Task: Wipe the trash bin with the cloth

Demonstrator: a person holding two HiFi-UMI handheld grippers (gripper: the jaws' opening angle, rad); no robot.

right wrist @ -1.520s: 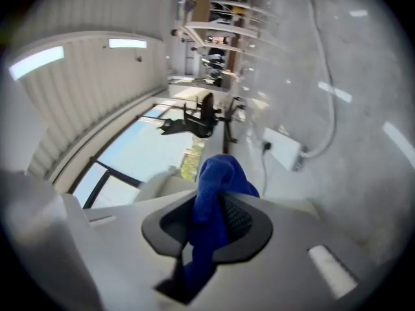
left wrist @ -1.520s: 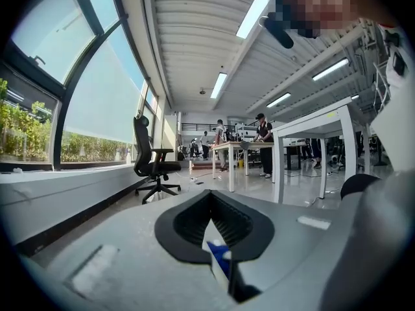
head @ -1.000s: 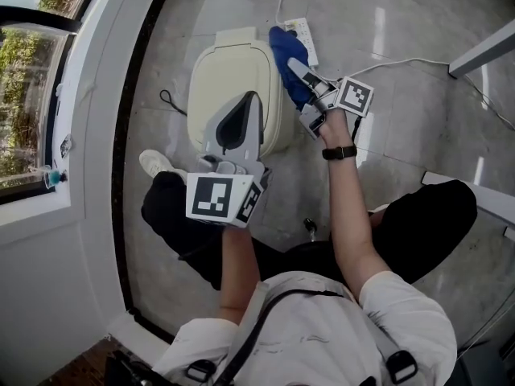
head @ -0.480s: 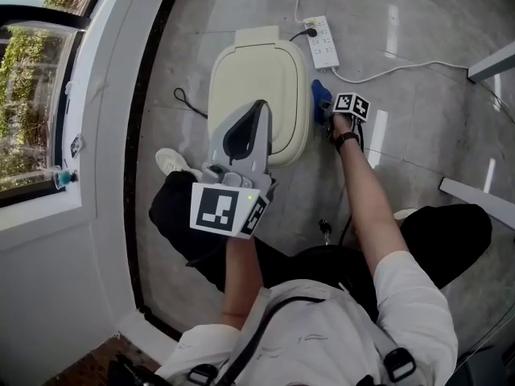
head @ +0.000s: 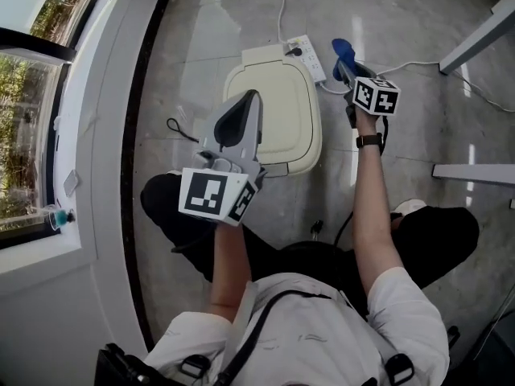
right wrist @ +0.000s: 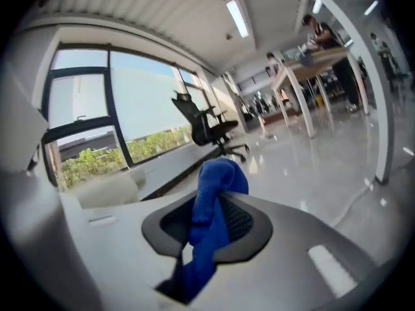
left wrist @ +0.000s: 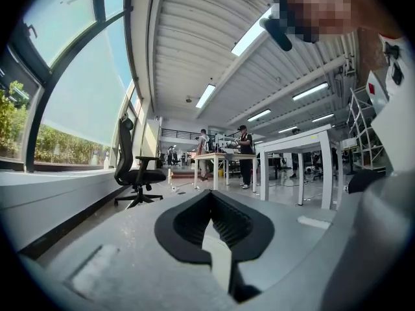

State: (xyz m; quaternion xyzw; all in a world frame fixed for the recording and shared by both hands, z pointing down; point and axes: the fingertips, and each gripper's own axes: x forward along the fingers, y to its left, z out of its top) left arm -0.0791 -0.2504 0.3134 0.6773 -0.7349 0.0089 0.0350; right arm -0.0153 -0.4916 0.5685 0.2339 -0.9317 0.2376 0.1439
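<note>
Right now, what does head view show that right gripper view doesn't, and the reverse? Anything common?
Head view only: the left gripper, shut and empty; the trash bin lid seen from above; the power strip on the floor. Right gripper view only: an office chair and tables further back. Both: the blue cloth clamped in the right gripper.

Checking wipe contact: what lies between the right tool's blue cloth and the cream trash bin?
Head view: a white power strip lies between the blue cloth and the cream plastic trash bin.
</note>
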